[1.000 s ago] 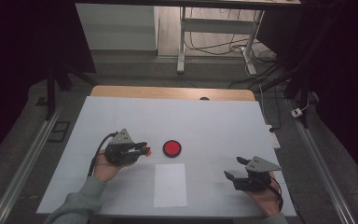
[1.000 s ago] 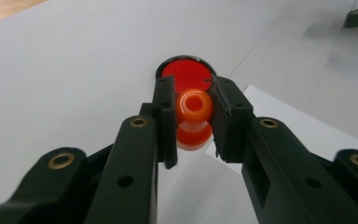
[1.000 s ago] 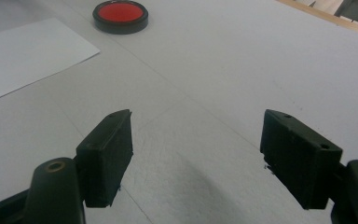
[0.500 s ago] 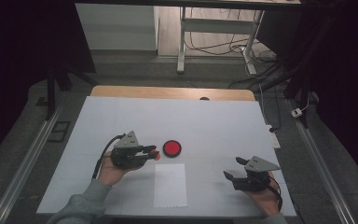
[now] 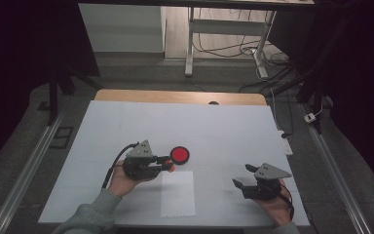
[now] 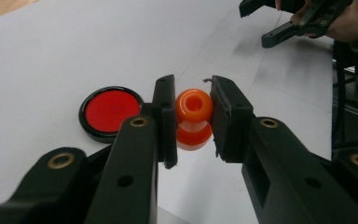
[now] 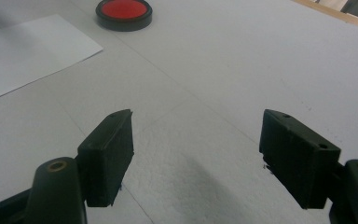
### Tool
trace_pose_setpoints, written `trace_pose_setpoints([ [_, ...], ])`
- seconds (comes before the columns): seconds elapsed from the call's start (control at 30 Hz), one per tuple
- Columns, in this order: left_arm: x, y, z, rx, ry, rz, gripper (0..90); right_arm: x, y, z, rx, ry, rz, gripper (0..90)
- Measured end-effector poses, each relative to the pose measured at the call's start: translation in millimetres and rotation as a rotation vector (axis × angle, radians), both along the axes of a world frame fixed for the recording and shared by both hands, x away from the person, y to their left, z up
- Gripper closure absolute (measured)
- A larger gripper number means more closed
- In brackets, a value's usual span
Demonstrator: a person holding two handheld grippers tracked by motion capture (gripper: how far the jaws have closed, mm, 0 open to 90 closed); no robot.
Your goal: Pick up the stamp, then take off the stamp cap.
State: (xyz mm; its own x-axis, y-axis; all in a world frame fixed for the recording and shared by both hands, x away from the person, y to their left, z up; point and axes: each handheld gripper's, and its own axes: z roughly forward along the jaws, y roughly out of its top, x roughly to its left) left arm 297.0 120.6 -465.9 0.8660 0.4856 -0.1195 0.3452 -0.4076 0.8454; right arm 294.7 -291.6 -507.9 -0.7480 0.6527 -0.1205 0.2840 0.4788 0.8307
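Observation:
My left gripper point(image 6: 192, 112) is shut on a small orange spool-shaped piece point(image 6: 194, 119), held a little above the white table cover. In the high view the left gripper point(image 5: 168, 165) carries the orange piece point(image 5: 170, 167) at the top left corner of the white paper sheet point(image 5: 177, 194), just below and left of the red disc in a black rim point(image 5: 179, 155). The red disc point(image 6: 110, 111) lies flat beside the left jaw. My right gripper point(image 5: 241, 181) rests low at the right with its jaws wide open and nothing between them point(image 7: 196, 154).
The white cover point(image 5: 224, 131) spans the table, with a wooden edge point(image 5: 175, 96) at the back. The red disc point(image 7: 123, 12) and the paper sheet point(image 7: 23, 46) lie far ahead of the right gripper. Metal rails run along both table sides.
My left gripper has carried the orange piece to the right, from left of the red disc to the paper's top left corner. The right gripper has stayed still.

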Motion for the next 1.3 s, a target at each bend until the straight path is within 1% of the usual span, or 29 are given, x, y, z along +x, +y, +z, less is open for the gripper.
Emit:
trace_pose_setpoints([
  [0.13,-0.6,-5.5,-1.0,-0.013,0.011,-0.023,72.2,-0.2,0.0,0.2,-0.002,-0.002,-0.003,25.3],
  [0.27,-1.1,-10.3,-2.0,-0.012,0.014,-0.038,72.2,-0.3,-0.1,0.2,0.003,-0.003,-0.004,25.4],
  [0.37,-1.4,-13.6,-2.8,-0.011,0.018,-0.045,72.1,-0.4,-0.1,0.4,-0.002,-0.002,-0.005,25.3],
  [0.43,-1.3,-15.1,-3.2,-0.006,0.017,-0.047,72.2,-0.2,-0.1,0.0,-0.003,-0.001,-0.004,25.4],
  [0.6,-0.9,-15.1,-3.5,-0.009,0.021,-0.049,72.2,-0.1,-0.6,0.0,0.006,0.000,-0.002,25.3],
  [0.73,-1.4,-16.5,-4.0,-0.006,0.021,-0.054,72.2,-0.2,-0.2,-0.1,0.002,0.000,-0.002,25.4],
  [1.03,-0.8,-16.1,-4.8,-0.009,0.023,-0.048,72.2,-0.2,0.8,1.1,0.001,-0.007,0.000,25.1],
  [1.13,-0.6,-15.3,-5.5,-0.007,0.023,-0.045,72.1,0.6,1.0,0.1,0.008,-0.002,0.004,25.0],
  [1.23,-0.8,-15.3,-5.4,-0.010,0.021,-0.042,72.2,1.2,4.1,-0.5,0.031,-0.006,0.009,25.0],
  [1.3,-0.4,-15.2,-5.5,-0.010,0.022,-0.041,72.1,1.1,7.2,1.4,0.022,-0.007,0.016,25.2],
])
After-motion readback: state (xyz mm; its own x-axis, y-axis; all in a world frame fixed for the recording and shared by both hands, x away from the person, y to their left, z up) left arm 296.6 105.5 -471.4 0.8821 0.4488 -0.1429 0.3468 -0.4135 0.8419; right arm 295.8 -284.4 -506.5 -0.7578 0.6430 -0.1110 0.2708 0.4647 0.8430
